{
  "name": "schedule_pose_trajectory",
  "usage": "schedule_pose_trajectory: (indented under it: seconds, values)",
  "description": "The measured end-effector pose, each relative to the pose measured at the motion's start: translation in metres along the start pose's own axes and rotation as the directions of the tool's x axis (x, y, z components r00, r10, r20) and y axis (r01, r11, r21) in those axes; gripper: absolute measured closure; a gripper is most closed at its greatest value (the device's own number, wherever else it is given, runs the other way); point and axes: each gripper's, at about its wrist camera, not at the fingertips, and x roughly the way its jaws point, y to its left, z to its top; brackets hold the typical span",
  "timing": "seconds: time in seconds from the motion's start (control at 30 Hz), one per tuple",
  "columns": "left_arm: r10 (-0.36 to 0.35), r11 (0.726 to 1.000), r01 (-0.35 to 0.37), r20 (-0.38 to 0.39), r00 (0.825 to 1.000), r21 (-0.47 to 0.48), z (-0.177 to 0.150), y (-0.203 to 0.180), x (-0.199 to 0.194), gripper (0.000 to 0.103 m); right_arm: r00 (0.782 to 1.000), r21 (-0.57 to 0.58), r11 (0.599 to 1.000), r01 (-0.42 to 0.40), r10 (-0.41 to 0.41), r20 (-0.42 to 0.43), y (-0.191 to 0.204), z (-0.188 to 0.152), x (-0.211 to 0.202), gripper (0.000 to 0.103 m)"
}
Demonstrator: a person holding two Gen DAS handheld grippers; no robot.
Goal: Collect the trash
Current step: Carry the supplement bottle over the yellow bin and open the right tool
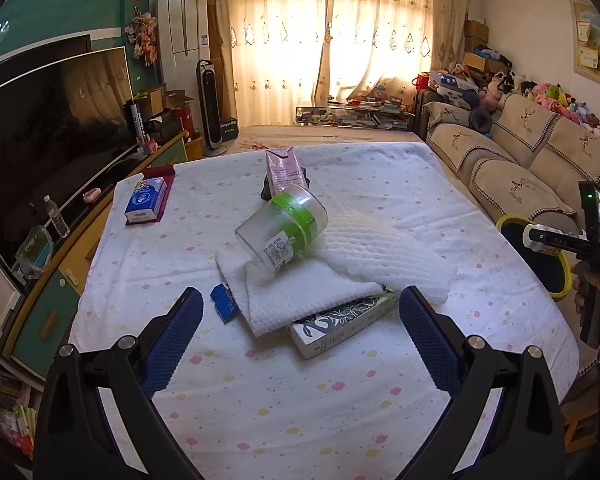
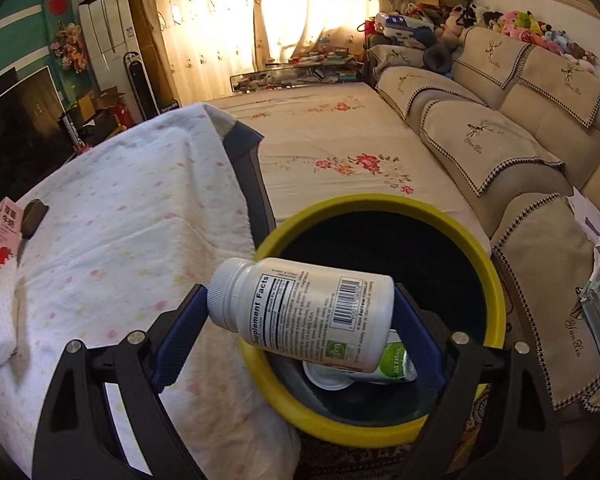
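The right gripper (image 2: 300,312), black-framed with blue textured pads, pinches a white plastic supplement bottle (image 2: 304,312) end to end, cap against the left pad, base against the right. Its label reads "Supplement Facts" beside a barcode; the finer print is too small to read. The bottle hangs directly over the round yellow-rimmed black bin (image 2: 496,280), which stands just beside the table's edge. Inside the bin, partly hidden under the bottle, lie a white lid and a green-labelled container (image 2: 392,364) whose writing is cut off.

The left gripper (image 1: 300,312) hovers with its jaws spread and empty above the table covered in a white dotted cloth (image 1: 260,400). Farther from the bin than that gripper lie a folded white towel (image 1: 300,300) covering most of a black-and-white patterned box (image 1: 340,332), a small blue wrapper (image 1: 223,302), a tipped clear jar with a green band (image 1: 284,228) and a pink carton (image 1: 283,172). A blue tissue pack (image 1: 146,200) sits at the table's corner farthest from the bin.
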Motion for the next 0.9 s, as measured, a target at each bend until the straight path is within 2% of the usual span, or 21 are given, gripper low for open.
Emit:
schedule_pose_trajectory:
  seconds: [0.2,0.43,0.77,0.9]
  values:
    - [0.008,1.000,-0.008,-0.013,1.000,0.018,0.001,-0.007,0.006,0.006,0.996,0.030,1.000,0.009,-0.006,-0.094,-0.018,-0.003,0.044,0.017]
    - [0.010,1.000,-0.009,-0.033,0.999,0.025,0.000,-0.011,0.013,0.006,0.986,0.055,0.998,0.020,-0.011,-0.167,-0.028,-0.010,0.068,0.017]
    - [-0.001,0.999,0.002,-0.043,0.999,0.032,0.000,-0.015,0.018,0.006,0.989,0.072,0.997,0.004,0.007,-0.150,-0.030,-0.006,0.058,0.016]
    - [0.004,0.999,-0.002,-0.048,0.999,0.041,-0.003,-0.013,0.020,0.006,0.993,0.082,0.996,-0.026,0.035,-0.112,-0.026,-0.006,0.036,0.015]
